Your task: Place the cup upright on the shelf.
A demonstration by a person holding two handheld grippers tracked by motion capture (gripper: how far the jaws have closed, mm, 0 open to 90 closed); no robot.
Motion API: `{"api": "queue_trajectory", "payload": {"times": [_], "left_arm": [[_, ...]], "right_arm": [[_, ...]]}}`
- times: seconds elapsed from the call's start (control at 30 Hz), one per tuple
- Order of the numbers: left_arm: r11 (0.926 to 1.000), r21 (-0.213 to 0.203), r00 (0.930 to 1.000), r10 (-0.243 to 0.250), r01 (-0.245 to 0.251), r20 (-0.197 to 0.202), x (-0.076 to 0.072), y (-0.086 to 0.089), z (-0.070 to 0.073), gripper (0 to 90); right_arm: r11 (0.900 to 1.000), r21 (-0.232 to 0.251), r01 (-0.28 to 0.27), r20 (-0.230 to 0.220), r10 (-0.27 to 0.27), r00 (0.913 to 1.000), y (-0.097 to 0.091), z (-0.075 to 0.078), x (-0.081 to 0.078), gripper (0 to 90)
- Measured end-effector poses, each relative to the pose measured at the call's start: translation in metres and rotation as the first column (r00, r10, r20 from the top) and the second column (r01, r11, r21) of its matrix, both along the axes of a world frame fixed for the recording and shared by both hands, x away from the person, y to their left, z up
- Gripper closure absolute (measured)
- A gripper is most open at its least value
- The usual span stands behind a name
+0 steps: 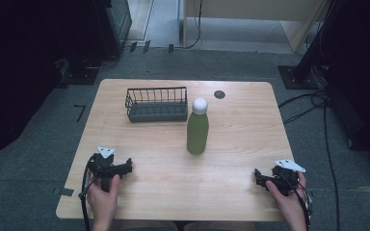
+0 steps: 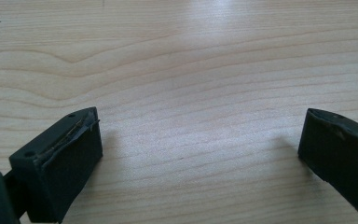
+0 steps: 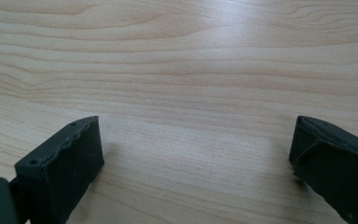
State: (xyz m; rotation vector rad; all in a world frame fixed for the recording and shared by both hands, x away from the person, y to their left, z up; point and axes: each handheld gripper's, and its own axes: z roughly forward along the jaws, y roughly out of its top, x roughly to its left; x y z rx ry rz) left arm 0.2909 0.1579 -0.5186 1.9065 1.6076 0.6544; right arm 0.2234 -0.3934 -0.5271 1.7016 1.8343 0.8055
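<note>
Left hand-held gripper (image 1: 125, 167) and right hand-held gripper (image 1: 259, 177) lie low on table (image 1: 236, 139), jaws spread

Black left gripper (image 1: 125, 167), black right gripper (image 1: 257, 174), grey three-cornered plates, black cables

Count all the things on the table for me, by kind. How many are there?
Green metal bottle with a white cap: 1
Dark wire basket: 1
Black two-jaw grippers, left and right, both open: 2
Total: 4
</note>
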Motion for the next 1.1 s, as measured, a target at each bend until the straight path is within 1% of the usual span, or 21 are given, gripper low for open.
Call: {"api": "queue_trajectory", "payload": {"times": [0.13,0.2,0.23,0.33,0.37,0.5,0.57,0.6,0.7,0.73,0.8,0.83,0.9,1.0,1.1], "left_arm": [[1.0,-0.001,1.0,0.001,-0.001,0.0,0.0,0.0,0.0,0.1],[1.0,0.0,1.0,0.0,0.0,0.0,0.0,0.0,0.0,0.1],[1.0,0.0,1.0,0.0,0.0,0.0,0.0,0.0,0.0,0.1],[1.0,0.0,1.0,0.0,0.0,0.0,0.0,0.0,0.0,0.1],[1.0,0.0,1.0,0.001,-0.001,0.0,0.0,0.0,0.0,0.1],[1.0,0.001,1.0,0.0,0.0,0.0,0.0,0.0,0.0,0.1],[1.0,0.0,1.0,0.0,0.0,0.001,0.0,0.0,0.0,0.1],[1.0,0.001,1.0,0.001,-0.001,0.001,0.0,0.0,0.0,0.1],[1.0,0.0,1.0,0.0,0.0,0.001,0.0,0.0,0.0,0.1],[1.0,0.0,1.0,0.0,0.0,0.002,0.0,0.0,0.0,0.1],[1.0,0.001,1.0,0.001,-0.001,0.001,0.0,0.0,0.0,0.1],[1.0,0.001,1.0,0.0,0.0,0.001,0.0,0.0,0.0,0.1],[1.0,0.0,1.0,0.001,-0.001,0.001,0.0,0.0,0.0,0.1],[1.0,0.0,1.0,0.001,-0.001,0.001,0.0,0.0,0.0,0.1],[1.0,0.0,1.0,0.001,-0.001,0.001,0.0,0.0,0.0,0.1]], "right_arm": [[1.0,0.0,0.0,-0.001,0.0,1.0,0.0,0.0,0.0,1.3],[0.9999,-0.001,0.012,-0.017,-0.012,0.9998,0.001,0.001,0.002,0.0],[0.9996,-0.009,0.025,-0.031,-0.026,0.9992,0.003,0.003,0.003,0.0],[0.9996,-0.009,0.026,-0.027,-0.026,0.9993,0.006,0.005,0.004,0.0],[0.9998,-0.001,0.02,-0.02,-0.02,0.9996,0.009,0.01,0.006,0.0],[0.9999,0.008,0.012,-0.013,-0.012,0.9998,0.014,0.016,0.008,0.0],[1.0,0.008,0.002,-0.003,-0.002,1.0,0.018,0.02,0.01,0.0],[0.9998,0.019,-0.005,0.009,0.004,1.0,0.022,0.024,0.011,0.0],[0.9996,0.026,-0.011,0.019,0.011,0.9998,0.025,0.028,0.012,0.0],[0.9993,0.027,-0.025,0.022,0.024,0.9995,0.03,0.032,0.014,0.0],[0.9993,0.028,-0.027,0.023,0.026,0.9994,0.032,0.033,0.015,0.0],[0.9985,0.024,-0.049,0.023,0.048,0.9986,0.037,0.035,0.016,0.0],[0.9983,0.025,-0.053,0.021,0.052,0.9984,0.039,0.036,0.017,0.0],[0.9967,0.028,-0.077,0.026,0.076,0.9968,0.049,0.038,0.02,0.0],[0.9959,0.032,-0.084,0.029,0.083,0.9961,0.053,0.039,0.022,0.0]]}}
